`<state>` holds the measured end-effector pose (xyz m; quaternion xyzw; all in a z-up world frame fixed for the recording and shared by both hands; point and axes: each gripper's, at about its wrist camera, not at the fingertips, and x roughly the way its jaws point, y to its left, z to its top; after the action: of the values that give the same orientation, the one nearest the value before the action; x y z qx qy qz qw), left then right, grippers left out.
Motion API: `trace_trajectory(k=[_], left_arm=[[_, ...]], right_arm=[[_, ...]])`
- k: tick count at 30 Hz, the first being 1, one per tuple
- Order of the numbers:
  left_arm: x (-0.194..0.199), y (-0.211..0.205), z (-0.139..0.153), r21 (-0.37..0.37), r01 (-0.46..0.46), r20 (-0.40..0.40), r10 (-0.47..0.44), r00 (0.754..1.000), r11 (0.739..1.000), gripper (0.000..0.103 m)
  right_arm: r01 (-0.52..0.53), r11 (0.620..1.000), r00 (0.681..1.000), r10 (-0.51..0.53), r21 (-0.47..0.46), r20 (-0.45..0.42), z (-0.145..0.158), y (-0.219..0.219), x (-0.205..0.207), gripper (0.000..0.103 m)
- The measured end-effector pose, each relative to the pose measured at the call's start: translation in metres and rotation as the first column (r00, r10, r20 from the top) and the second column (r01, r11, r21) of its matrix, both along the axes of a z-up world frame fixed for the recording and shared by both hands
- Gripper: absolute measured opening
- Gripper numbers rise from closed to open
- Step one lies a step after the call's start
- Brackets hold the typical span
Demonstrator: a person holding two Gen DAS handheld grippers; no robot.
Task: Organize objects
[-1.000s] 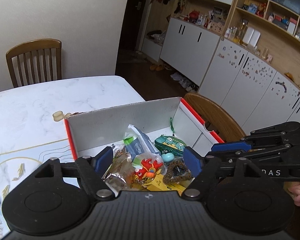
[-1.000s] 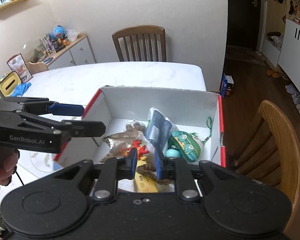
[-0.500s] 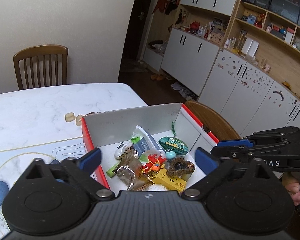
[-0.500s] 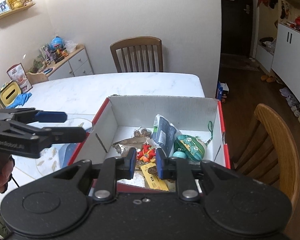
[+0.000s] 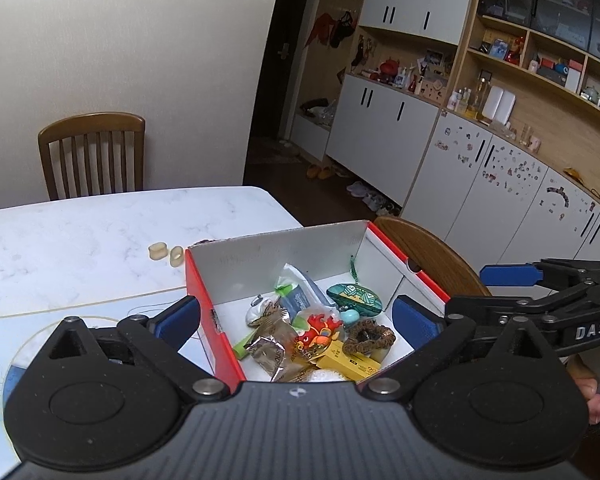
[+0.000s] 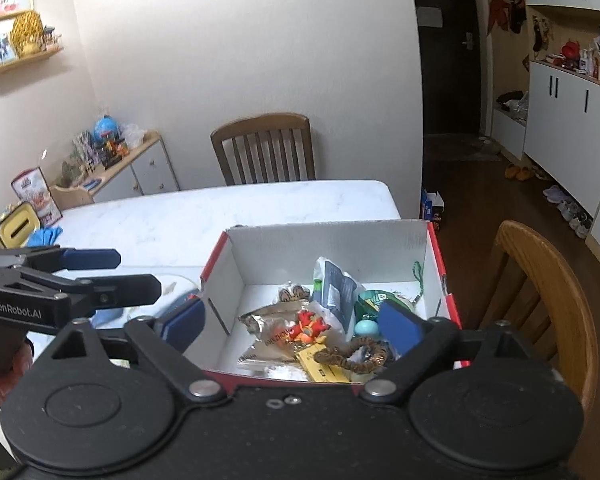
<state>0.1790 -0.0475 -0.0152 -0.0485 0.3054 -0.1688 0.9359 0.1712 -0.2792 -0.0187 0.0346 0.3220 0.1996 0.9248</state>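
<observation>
A red-edged white cardboard box [image 5: 276, 260] [image 6: 328, 252] stands on the marble table and holds several small things: a red toy [image 5: 320, 326] [image 6: 308, 326], a brown hair tie [image 5: 370, 336] [image 6: 354, 356], a yellow carton [image 5: 350, 362], a teal pouch [image 5: 354, 298] [image 6: 374, 300], a grey-blue packet [image 5: 300, 298] [image 6: 336, 292] and foil wrappers [image 5: 270, 346]. My left gripper [image 5: 296, 316] is open and empty above the box's near left corner. My right gripper [image 6: 290, 322] is open and empty above the box's near edge.
Two small beige rings [image 5: 166, 252] lie on the table [image 5: 100, 240] beyond the box. A patterned mat [image 5: 4, 336] lies left of it. Wooden chairs stand at the far side [image 6: 264, 152] and right of the box [image 6: 540, 300]. A yellow container [image 6: 18, 230] and a blue cloth [image 6: 46, 236] sit at far left.
Both grippers have pulled up and back from the box. The right gripper's jaws went from nearly shut to wide open. The left jaws opened wider.
</observation>
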Motion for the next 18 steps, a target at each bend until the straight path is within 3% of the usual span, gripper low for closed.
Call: trace_trajectory(k=[18], left_arm=[[-0.027,-0.001,-0.004,0.097,0.024,0.036,-0.027,0.999,0.995,0.103]], right_arm=[[0.064,0.998,0.995,-0.066,0.021,0.080,0.001,0.017,-0.040,0.101]])
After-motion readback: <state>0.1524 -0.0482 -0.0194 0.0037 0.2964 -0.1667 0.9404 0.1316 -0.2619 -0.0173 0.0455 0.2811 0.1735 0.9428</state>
